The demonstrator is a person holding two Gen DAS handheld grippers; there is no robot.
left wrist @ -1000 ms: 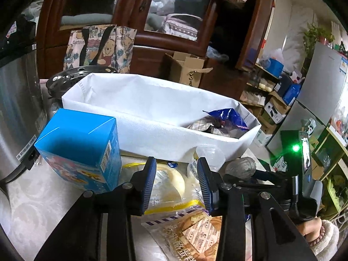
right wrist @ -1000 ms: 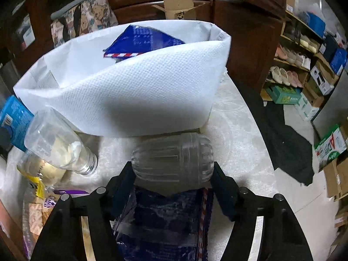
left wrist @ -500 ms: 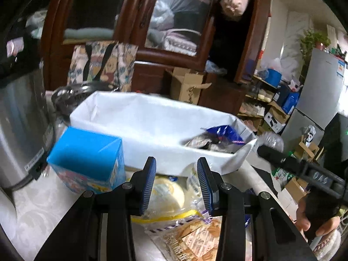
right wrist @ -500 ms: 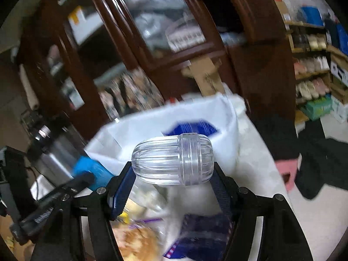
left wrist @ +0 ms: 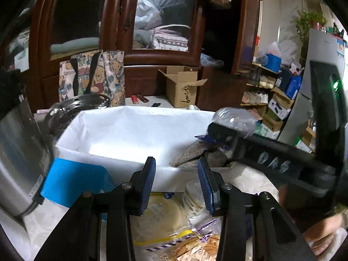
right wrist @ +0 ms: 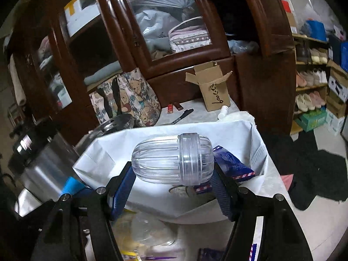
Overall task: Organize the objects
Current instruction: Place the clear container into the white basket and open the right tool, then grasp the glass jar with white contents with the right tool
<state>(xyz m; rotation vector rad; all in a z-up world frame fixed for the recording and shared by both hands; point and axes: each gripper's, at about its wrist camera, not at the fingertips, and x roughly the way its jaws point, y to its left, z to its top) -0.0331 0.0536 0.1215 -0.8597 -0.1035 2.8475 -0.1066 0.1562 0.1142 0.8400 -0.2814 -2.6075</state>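
**Clear capsule held above the white bin**

From left: a blue cardboard carton (left wrist: 74, 181) stands beside the white paper-lined bin (left wrist: 134, 130) on the worktop. The left gripper (left wrist: 176, 183) hangs empty, jaws parted. The right gripper (right wrist: 173, 179) clamps a ribbed clear plastic capsule-shaped container (right wrist: 173, 158) over the bin's right end.

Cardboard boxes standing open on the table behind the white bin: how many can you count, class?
1. The open cardboard box stands behind the white bin, near the cabinet; more could be hidden behind the bin.
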